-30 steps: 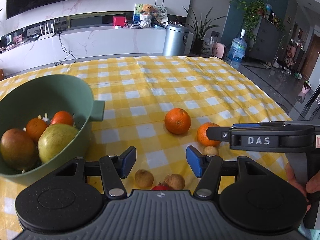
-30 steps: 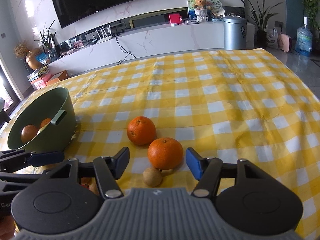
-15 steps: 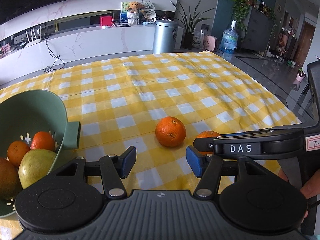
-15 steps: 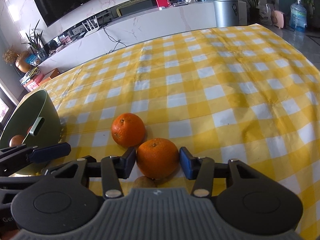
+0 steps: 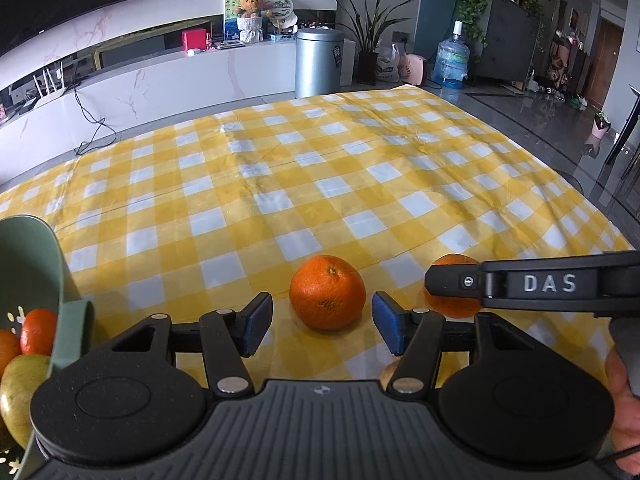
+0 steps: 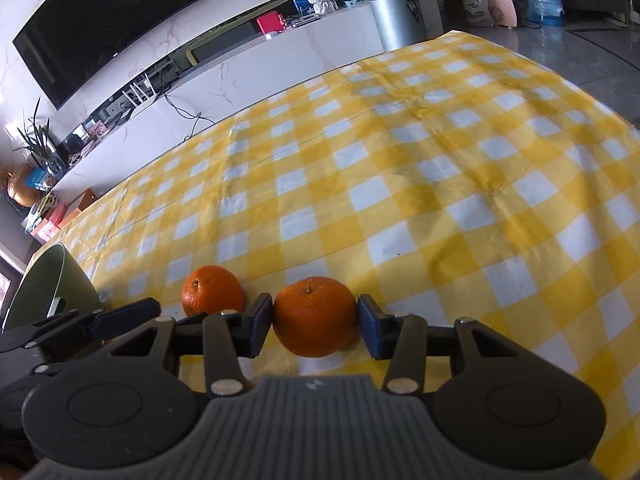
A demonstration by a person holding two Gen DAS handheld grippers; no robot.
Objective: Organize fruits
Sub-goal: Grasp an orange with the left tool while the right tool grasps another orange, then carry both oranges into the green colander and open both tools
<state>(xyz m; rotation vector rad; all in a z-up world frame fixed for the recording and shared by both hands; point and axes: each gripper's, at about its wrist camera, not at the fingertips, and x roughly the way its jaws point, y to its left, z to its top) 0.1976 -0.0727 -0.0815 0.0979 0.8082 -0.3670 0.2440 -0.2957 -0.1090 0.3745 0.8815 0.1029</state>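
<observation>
Already the right gripper [image 6: 316,322] has closed onto one orange [image 6: 315,315]; left gripper [image 5: 322,322], open and empty, could nudge the other orange [image 5: 327,291] rolling.

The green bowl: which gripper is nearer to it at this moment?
Left. The left gripper sits right beside the green bowl, open around one orange. The right gripper is farther off, its pads pressing the other orange.
</observation>
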